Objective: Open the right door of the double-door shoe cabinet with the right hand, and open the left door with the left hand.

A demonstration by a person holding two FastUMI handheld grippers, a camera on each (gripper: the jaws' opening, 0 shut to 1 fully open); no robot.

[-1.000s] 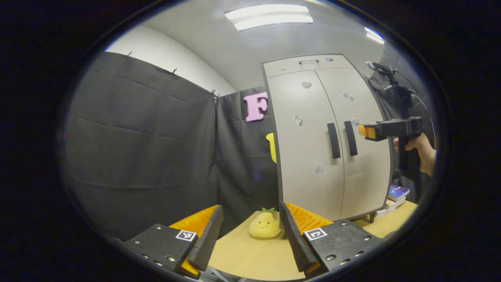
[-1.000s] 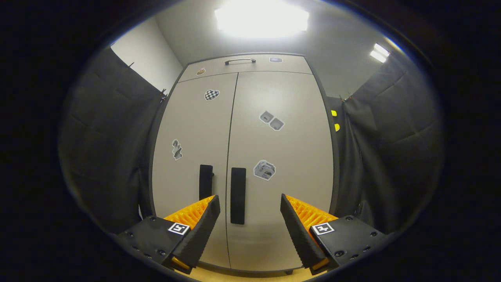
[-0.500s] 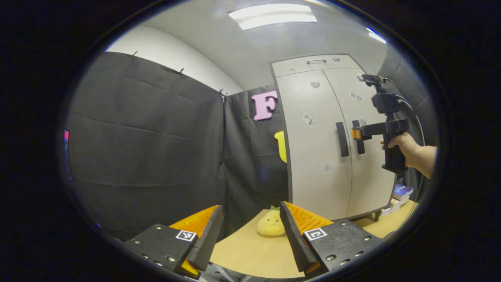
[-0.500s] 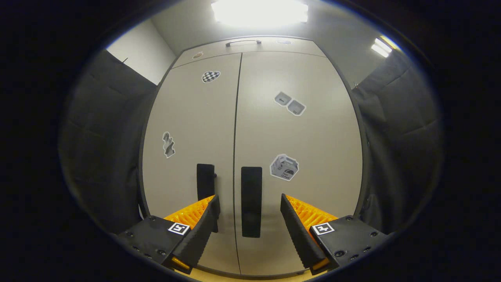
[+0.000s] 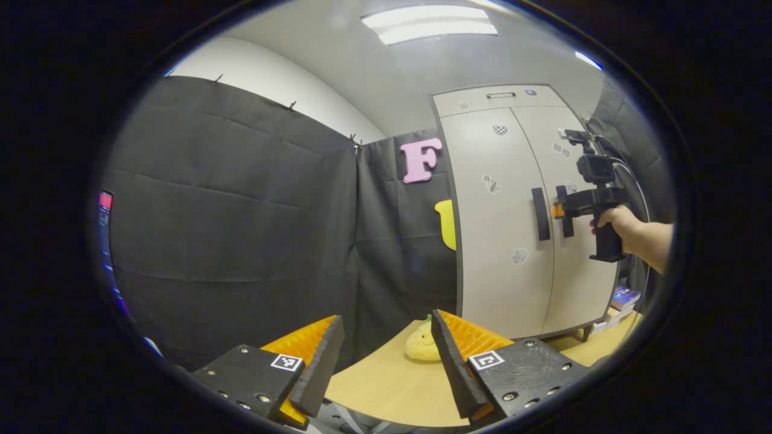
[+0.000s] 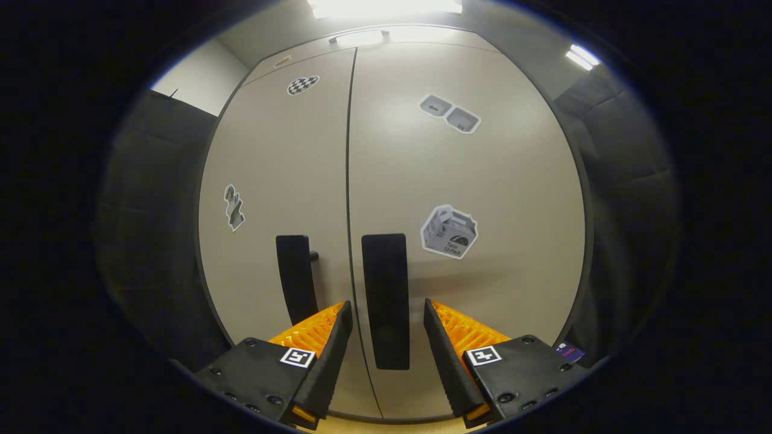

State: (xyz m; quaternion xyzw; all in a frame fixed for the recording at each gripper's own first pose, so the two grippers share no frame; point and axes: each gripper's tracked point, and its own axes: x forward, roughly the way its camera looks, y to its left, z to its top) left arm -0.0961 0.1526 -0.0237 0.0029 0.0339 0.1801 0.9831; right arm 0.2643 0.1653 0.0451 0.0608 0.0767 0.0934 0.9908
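The pale grey double-door shoe cabinet (image 6: pixel 494 253) faces me in the right gripper view, both doors shut. My right gripper (image 6: pixel 386 303) is open, and the right door's dark vertical handle (image 6: pixel 386 301) stands between its fingertips with a small gap on each side. The left door's handle (image 6: pixel 295 277) is just left of it. In the left gripper view the cabinet (image 5: pixel 500 241) stands far to the right, and a hand (image 5: pixel 621 226) holds the right gripper (image 5: pixel 558 210) at the right handle (image 5: pixel 566 211). My left gripper (image 5: pixel 386 317) is open over the table, well away from the cabinet.
A yellow plush toy (image 5: pixel 422 348) sits on the wooden table (image 5: pixel 392 386) by the cabinet's left foot. Books (image 5: pixel 621 298) are stacked at the cabinet's right foot. A lit screen (image 5: pixel 105 202) shows at the far left edge.
My right gripper has moved in on the right door's handle, which now sits between its slightly narrowed fingers. The left gripper has turned a little away, sliding the cabinet rightward in its view.
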